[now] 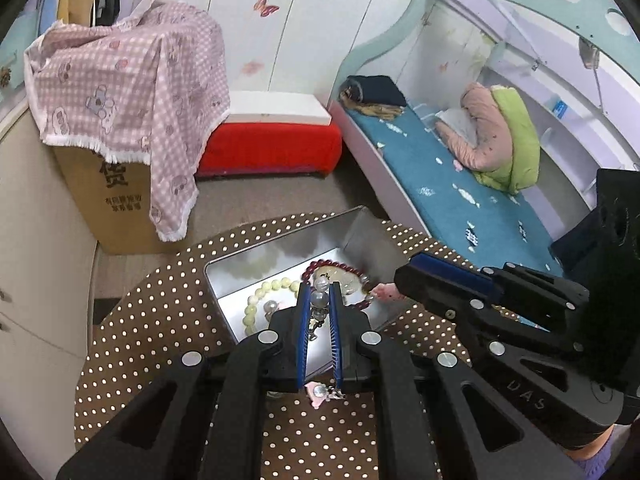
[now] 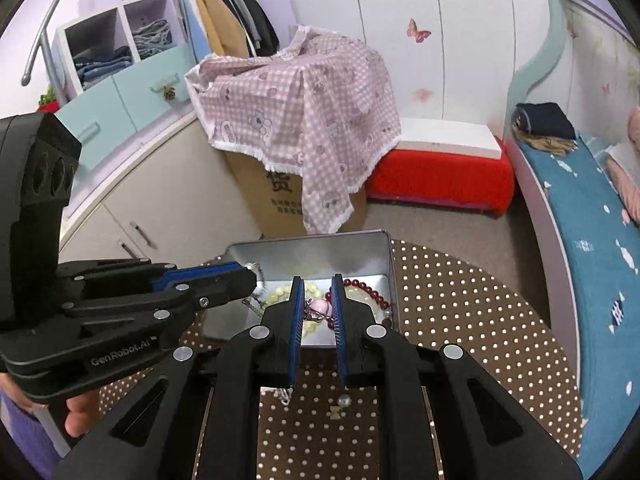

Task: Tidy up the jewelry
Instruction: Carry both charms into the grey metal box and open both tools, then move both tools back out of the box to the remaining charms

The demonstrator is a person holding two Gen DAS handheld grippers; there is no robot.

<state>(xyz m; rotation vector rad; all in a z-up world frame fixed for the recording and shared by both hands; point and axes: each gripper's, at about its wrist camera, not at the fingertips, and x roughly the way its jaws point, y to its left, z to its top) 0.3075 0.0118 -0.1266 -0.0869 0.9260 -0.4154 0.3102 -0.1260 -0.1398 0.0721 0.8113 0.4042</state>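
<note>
Open tin (image 2: 384, 256) clear from above, cardboard box (image 2: 272, 200) behind, bed (image 2: 592, 240) right.

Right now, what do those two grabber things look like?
Each hand-held gripper is black plastic with blue ribbed pads on its two fingers and round silver bolts. The left hand-held gripper has "GenRobot.AI" printed on its side; the right hand-held gripper shows "DAS". A purple sleeve peeks out underneath.

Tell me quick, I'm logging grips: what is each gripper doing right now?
Left gripper: closed on a string of grey beads over the metal tin.
Right gripper: closed on a pink charm piece over the same tin.
</note>
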